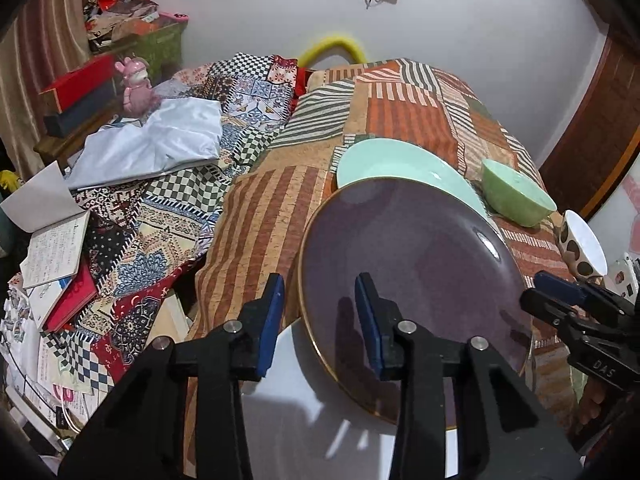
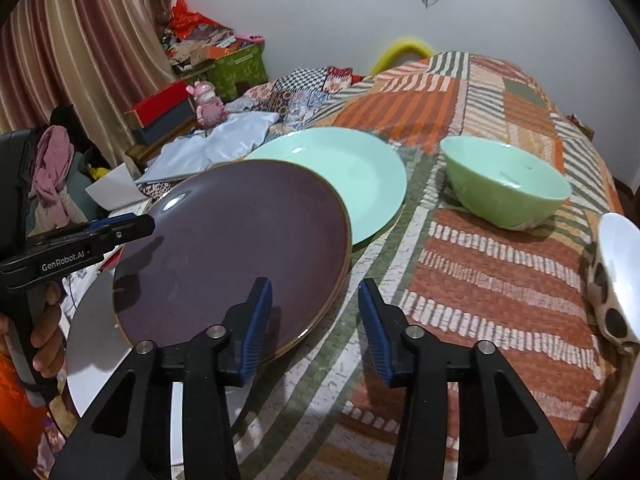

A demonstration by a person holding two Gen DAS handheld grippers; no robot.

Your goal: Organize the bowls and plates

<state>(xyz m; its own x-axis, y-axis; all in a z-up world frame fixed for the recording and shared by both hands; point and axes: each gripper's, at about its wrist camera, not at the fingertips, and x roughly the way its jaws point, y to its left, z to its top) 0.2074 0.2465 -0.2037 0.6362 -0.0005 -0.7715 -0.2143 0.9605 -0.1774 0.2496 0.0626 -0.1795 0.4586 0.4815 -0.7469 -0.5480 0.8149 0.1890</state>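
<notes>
Plates and bowls on the patchwork bedspread

Purple gold-rimmed plate [image 2: 232,248] overlaps the mint plate [image 2: 344,176]; green bowl [image 2: 506,184] stands upright nearby; spotted bowl [image 2: 612,276] lies tipped.

left gripper [image 1: 318,320]: black frame | blue pads | silver screws | "GenRobot.AI"

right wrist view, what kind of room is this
Most likely a lived-in bedroom, not a kitchen: the plates and bowls sit on a patchwork bedspread, a striped curtain hangs at the left, and storage boxes and clothes pile up beside it.

Both wrist views close, angled down; share purple plate [image 1: 416,280].
</notes>
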